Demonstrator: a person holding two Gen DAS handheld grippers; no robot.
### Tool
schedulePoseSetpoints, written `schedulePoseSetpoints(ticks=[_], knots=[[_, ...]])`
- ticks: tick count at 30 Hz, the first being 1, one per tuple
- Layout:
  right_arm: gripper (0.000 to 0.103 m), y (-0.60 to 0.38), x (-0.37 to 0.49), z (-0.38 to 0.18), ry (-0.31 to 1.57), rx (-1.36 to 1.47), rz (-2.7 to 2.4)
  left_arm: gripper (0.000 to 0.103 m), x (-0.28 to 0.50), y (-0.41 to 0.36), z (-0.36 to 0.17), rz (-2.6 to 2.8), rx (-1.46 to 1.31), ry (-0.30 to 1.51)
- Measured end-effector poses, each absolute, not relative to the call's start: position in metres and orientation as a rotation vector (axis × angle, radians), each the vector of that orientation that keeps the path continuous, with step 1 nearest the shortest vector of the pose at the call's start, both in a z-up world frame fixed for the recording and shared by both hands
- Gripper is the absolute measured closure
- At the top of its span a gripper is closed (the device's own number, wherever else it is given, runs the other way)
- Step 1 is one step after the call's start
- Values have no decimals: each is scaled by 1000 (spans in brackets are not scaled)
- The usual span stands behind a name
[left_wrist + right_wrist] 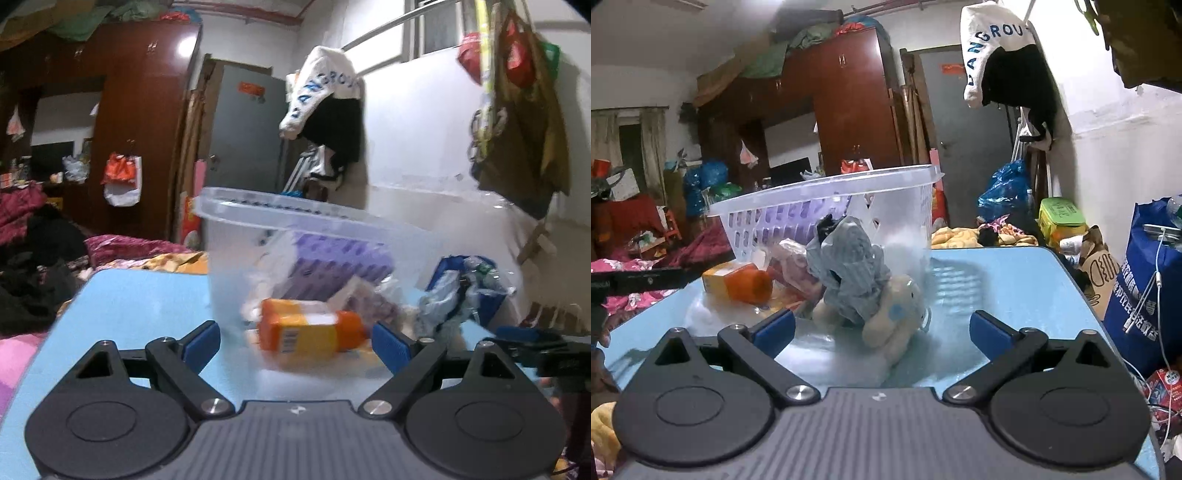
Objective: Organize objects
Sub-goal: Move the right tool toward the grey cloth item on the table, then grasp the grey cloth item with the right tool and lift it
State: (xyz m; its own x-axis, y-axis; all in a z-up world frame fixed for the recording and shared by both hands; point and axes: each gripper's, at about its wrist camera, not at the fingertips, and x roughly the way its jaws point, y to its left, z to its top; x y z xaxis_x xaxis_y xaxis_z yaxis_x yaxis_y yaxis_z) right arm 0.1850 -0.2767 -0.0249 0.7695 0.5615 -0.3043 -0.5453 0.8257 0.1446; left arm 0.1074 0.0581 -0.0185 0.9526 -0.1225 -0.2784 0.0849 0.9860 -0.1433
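Observation:
A translucent plastic basket (258,210) (827,192) stands tilted on the light blue table (140,299) (1015,280). Inside or under it lie an orange bottle (310,332) (738,282), a crumpled grey plastic bag (849,266), a cream plush toy (897,314) and a purple item (332,266). My left gripper (295,343) is open, its blue pads either side of the orange bottle, just in front of it. My right gripper (882,332) is open, close in front of the plush toy. The right gripper's tip (532,339) shows at the right of the left wrist view.
A blue shopping bag (1145,280) stands right of the table, with a white cable over it. Clothes hang on the wall (325,110) behind. A bed with bedding (37,236) lies left, and a dark wardrobe (846,103) stands at the back.

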Motion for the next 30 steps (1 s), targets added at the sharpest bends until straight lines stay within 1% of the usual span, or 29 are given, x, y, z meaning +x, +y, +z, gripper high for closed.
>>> schedulePoseSetpoints(ticks=[3,5,7,10,13,14,18,19,20,21,23,26,27,28,30], knots=[[1,-282,188,-28,356,53,588,12,110,37,-15,-151,-92,285],[5,-282,181,-31,355,39,582,12,115,24,-14,-176,-75,281],[6,-283,178,-32,346,29,580,12,121,7,-12,-205,-52,285],[13,-280,180,-35,368,21,597,12,137,-18,-13,-236,12,330],[25,-275,184,-38,395,-10,593,20,158,-36,-21,-236,67,404],[28,-273,186,-39,406,-18,594,24,164,-40,-23,-232,75,415],[37,-267,188,-40,427,-47,584,35,182,-48,-29,-226,81,460],[42,-266,189,-39,429,-53,578,37,184,-49,-31,-230,80,461],[45,-265,190,-38,433,-60,573,41,187,-51,-32,-226,83,468],[45,-265,191,-38,442,-64,573,44,190,-52,-33,-225,77,487],[50,-265,194,-37,455,-65,575,46,190,-52,-34,-230,68,490],[55,-265,194,-36,456,-69,572,52,190,-55,-32,-221,80,482],[56,-264,195,-36,454,-75,568,56,192,-58,-32,-216,86,488],[59,-262,196,-35,455,-82,564,58,194,-60,-32,-215,90,496],[66,-258,199,-36,464,-91,565,73,198,-64,-33,-223,91,518]])
